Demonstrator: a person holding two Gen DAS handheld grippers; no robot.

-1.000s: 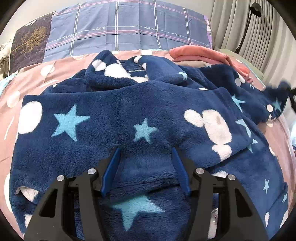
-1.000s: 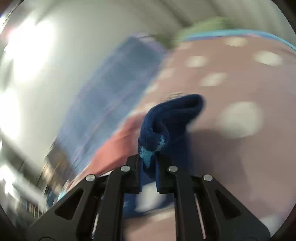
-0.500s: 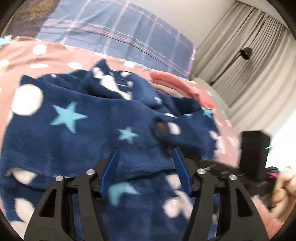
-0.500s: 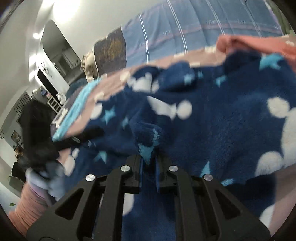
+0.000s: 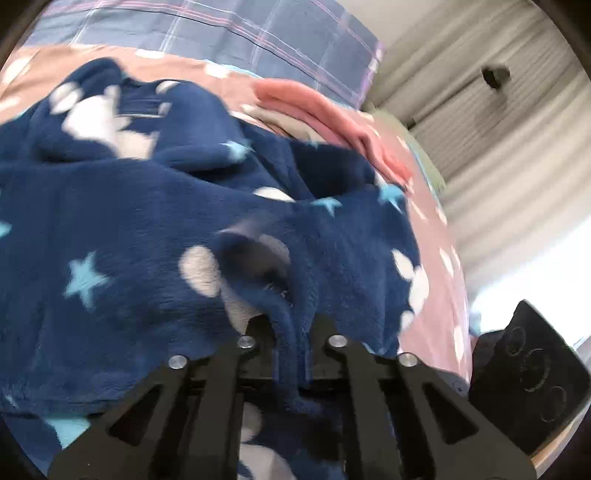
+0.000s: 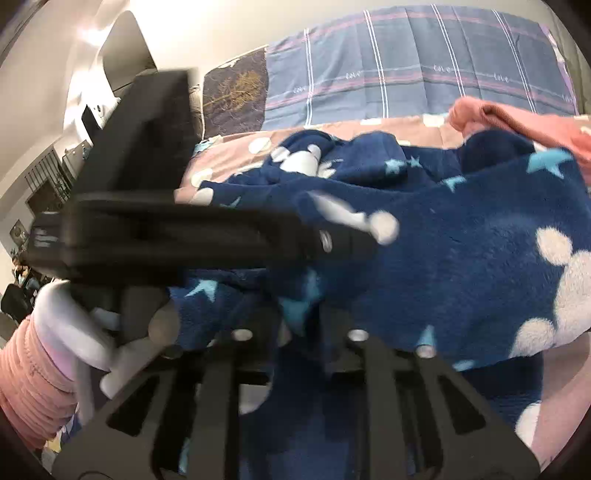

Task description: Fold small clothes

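Observation:
A navy fleece garment (image 5: 122,206) with light-blue stars and white blobs lies spread on the pink bed cover (image 5: 432,221). My left gripper (image 5: 291,332) is shut on a bunched fold of it near its right edge. My right gripper (image 6: 299,317) is shut on another fold of the same garment (image 6: 461,266), with cloth draped over the fingers. The left gripper's black body (image 6: 155,214) crosses the right wrist view close in front, held by a gloved hand (image 6: 74,332).
Folded coral-pink clothes (image 5: 332,114) lie behind the fleece near the blue plaid pillow (image 5: 207,33). Grey curtains (image 5: 498,122) and a black lamp (image 5: 495,75) stand to the right. The right gripper's black body (image 5: 528,376) shows at the lower right.
My left gripper was open over the fleece and has now shut on a fold. My right gripper carried its fold from the bed's side over the garment, close to the left gripper.

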